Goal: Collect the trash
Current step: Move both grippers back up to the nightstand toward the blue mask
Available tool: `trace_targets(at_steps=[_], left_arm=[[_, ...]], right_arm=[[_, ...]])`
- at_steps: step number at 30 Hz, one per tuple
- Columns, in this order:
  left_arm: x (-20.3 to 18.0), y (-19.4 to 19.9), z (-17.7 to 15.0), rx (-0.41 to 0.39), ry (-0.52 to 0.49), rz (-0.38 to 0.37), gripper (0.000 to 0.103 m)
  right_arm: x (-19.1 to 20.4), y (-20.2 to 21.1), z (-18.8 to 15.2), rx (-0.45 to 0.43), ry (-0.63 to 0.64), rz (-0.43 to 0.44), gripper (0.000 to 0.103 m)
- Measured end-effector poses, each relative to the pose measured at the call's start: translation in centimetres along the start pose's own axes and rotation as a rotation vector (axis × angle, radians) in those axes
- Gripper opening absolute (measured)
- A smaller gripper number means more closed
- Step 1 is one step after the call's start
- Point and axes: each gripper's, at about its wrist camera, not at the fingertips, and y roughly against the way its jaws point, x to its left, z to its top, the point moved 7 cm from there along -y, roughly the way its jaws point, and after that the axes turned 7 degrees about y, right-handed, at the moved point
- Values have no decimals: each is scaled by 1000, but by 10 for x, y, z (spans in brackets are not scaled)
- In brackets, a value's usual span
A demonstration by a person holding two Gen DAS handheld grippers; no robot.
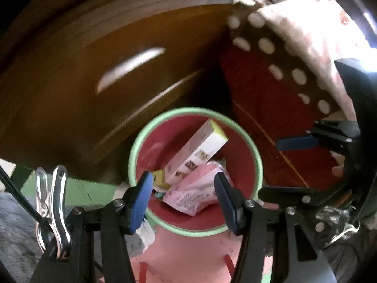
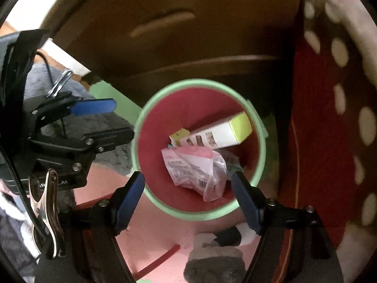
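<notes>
One bin (image 1: 255, 151) stands on the pink floor (image 1: 188, 254), red inside and with a pale green rim. It stands near the floor's far edge, just before a brown wooden cabinet (image 1: 94, 70), and a dark red cloth with white dots (image 1: 271, 82) hangs beside it.

Inside the bin I count four pieces of trash, as far as the pictures let me tell. One long white carton with a yellow end (image 2: 223, 131) leans tilted against the wall of the bin. One small yellow box (image 2: 180, 135) lies just beside its lower end. One pink and white plastic wrapper (image 2: 188, 165) lies crumpled on top, touching the carton. One more scrap with print (image 2: 232, 159) shows under the wrapper; what it is I cannot tell.

Two grippers hang above the bin, both pointing down into it. The left gripper (image 1: 185, 200) has its jaws apart and nothing is between them. The right gripper (image 2: 192, 199) also stands released and empty, with its blue pads wide of each other. All the trash lies in the bin, well below the fingertips.
</notes>
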Motion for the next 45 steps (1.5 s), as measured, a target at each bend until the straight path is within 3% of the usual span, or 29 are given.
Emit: trace_targets(at_steps=[9, 16, 20, 24, 29, 38, 45], left_arm=[[-11, 46, 13, -76, 10, -56, 57], [-21, 90, 26, -150, 22, -69, 57], [-23, 111, 35, -206, 33, -69, 57], [-22, 132, 44, -282, 65, -78, 57], [-21, 156, 58, -368, 68, -55, 57], [16, 184, 82, -471, 124, 16, 57], [53, 187, 101, -514, 141, 51, 57]], right_arm=[[2, 43, 5, -83, 53, -12, 78], [18, 90, 14, -210, 126, 76, 78], [19, 110, 24, -290, 152, 38, 78], [22, 136, 39, -410, 160, 75, 78], [29, 152, 56, -482, 198, 62, 78], [23, 154, 99, -537, 116, 50, 78], [5, 154, 133, -582, 16, -22, 78]])
